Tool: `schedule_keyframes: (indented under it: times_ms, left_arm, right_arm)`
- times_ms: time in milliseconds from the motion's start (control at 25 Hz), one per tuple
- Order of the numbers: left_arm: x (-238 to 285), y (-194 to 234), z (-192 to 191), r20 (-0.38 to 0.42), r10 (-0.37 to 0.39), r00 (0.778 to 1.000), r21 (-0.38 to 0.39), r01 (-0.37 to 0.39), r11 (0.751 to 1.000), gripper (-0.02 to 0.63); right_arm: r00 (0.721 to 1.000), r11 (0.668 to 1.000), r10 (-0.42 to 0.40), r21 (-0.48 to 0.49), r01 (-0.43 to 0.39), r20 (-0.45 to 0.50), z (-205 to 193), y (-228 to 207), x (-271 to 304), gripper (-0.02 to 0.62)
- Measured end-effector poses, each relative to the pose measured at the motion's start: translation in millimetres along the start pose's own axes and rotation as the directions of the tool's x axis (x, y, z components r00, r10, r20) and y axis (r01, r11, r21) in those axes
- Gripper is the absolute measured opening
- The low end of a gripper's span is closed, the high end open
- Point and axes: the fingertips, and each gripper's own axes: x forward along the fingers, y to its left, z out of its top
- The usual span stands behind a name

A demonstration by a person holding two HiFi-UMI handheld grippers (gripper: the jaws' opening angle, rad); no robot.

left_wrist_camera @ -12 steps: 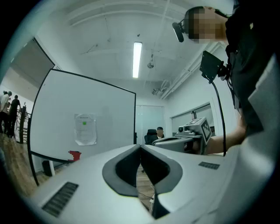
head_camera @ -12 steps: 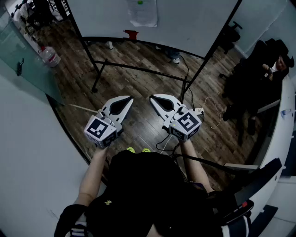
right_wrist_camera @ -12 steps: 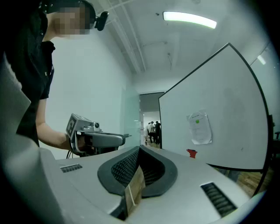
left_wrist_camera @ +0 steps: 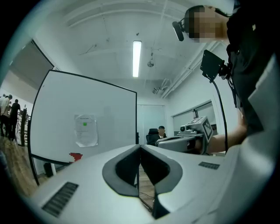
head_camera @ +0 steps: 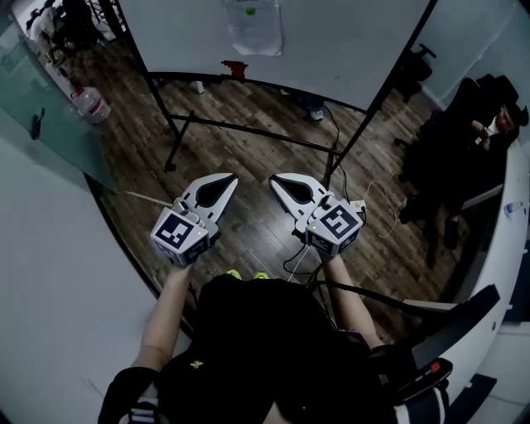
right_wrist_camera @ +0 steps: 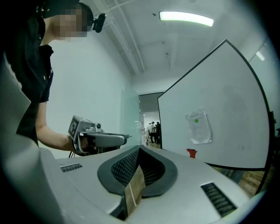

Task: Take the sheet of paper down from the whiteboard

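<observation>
Sheet of paper (head_camera: 254, 29) hangs on the whiteboard (head_camera: 348, 41) at the top of the head view, pinned w/ a green dot (head_camera: 250, 11), well apart from both grippers. We hold the left gripper (head_camera: 230, 177) and right gripper (head_camera: 276, 179) side by side over the wood floor (head_camera: 248, 157), tips near each other, not touching; both look closed. A red item (head_camera: 233, 66) sits at the board's lower edge, below the sheet. Left gripper view: the left gripper (left_wrist_camera: 140, 145) has its jaws together, tips meeting, nothing btwn them; the sheet of paper (left_wrist_camera: 85, 130) is on the whiteboard (left_wrist_camera: 57, 109) ahead-left, and the right gripper (left_wrist_camera: 162, 141) is at right. Right gripper view: the right gripper (right_wrist_camera: 139, 148) has its jaws together at the tips; a tan strip (right_wrist_camera: 133, 190) stands in the hollow behind them, and we can't tell what it is. The sheet of paper (right_wrist_camera: 199, 127) is on the whiteboard (right_wrist_camera: 227, 100) to the right, and the left gripper (right_wrist_camera: 124, 138) is at left.
</observation>
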Motion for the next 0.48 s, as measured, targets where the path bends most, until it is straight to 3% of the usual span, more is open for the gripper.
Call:
schedule_keyframes:
  times_ms: [480]
  left_arm:
    - [19, -1, 3, -0.002, 0.015, 1.000, 0.006, -0.015, 1.000, 0.020]
  right_arm:
    - [0.998, 1.000, -0.004, -0.026, 0.002, -0.058, -3, -19, 3, 0.015]
